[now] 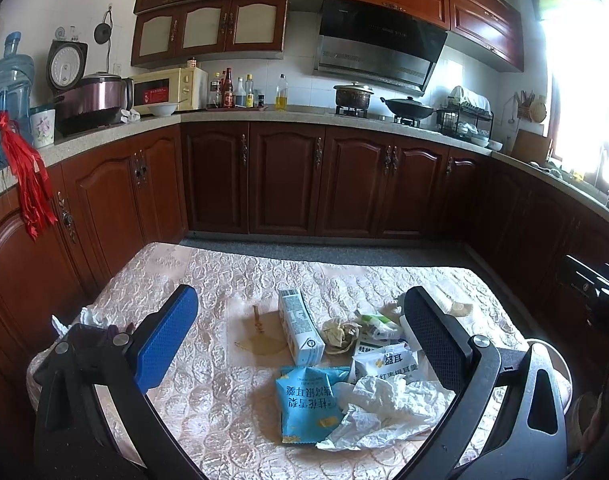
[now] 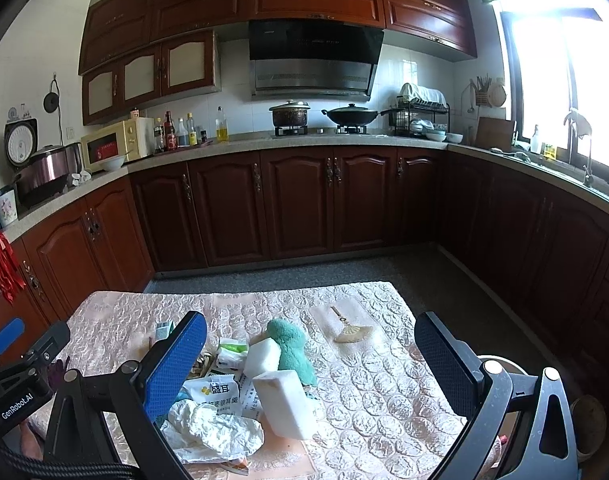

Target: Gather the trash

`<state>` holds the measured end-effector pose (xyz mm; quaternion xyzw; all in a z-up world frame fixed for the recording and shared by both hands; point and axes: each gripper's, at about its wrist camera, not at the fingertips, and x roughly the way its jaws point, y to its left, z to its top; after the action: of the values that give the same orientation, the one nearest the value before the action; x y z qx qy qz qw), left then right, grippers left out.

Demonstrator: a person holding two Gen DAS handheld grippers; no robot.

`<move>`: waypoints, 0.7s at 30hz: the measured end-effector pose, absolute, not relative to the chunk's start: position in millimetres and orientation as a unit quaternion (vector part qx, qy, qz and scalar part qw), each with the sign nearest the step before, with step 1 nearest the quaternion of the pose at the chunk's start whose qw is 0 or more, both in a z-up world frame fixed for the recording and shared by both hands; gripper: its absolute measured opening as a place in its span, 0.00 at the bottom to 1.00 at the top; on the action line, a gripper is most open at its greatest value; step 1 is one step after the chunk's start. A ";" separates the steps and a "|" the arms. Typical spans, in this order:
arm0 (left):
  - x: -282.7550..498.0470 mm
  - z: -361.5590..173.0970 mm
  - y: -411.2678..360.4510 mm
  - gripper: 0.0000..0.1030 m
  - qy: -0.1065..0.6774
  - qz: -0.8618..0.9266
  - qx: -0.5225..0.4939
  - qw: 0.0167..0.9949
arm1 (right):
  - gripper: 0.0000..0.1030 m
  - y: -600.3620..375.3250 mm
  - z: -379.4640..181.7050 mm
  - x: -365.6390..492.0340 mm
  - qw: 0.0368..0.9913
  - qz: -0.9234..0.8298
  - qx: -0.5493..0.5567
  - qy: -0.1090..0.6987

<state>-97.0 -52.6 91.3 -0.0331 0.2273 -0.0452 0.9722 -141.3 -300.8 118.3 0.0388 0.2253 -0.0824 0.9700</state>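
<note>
Trash lies in a heap on the table's pink patterned cloth (image 1: 232,412): a blue snack bag (image 1: 306,404), a white milk carton (image 1: 300,326), a crumpled brown paper ball (image 1: 339,334), a white snack packet (image 1: 386,362) and a crumpled white wrapper (image 1: 388,408). My left gripper (image 1: 300,326) hangs open above the heap and holds nothing. In the right wrist view the white wrapper (image 2: 212,432) and snack packet (image 2: 218,394) lie beside two white sponge blocks (image 2: 286,406) and a green cloth (image 2: 290,346). My right gripper (image 2: 310,344) is open and empty over them.
A small fan charm (image 2: 350,330) lies on the cloth (image 2: 384,392) at the far right. Crumpled tissue (image 1: 90,316) sits at the table's left edge. Dark wood cabinets (image 1: 288,180) and a countertop with appliances ring the room. A round white stool (image 2: 504,364) stands to the right.
</note>
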 end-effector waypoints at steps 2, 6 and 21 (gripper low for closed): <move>-97.0 91.1 -52.6 0.99 0.228 -0.046 -0.033 0.972 | 1.00 -300.8 119.2 -140.8 0.970 -0.082 0.041 0.227; -97.6 90.2 -53.5 0.99 0.228 -0.045 -0.032 0.972 | 1.00 -301.0 118.7 -141.7 0.971 -0.082 0.040 0.222; -98.9 88.1 -53.7 0.99 0.230 -0.044 -0.031 0.972 | 1.00 -301.0 111.9 -141.5 0.970 -0.081 0.034 0.227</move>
<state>-98.9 -53.7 88.1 -0.0308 0.2301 -0.0437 0.9717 -141.5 -301.0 111.9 0.0341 0.2270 -0.0810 0.9699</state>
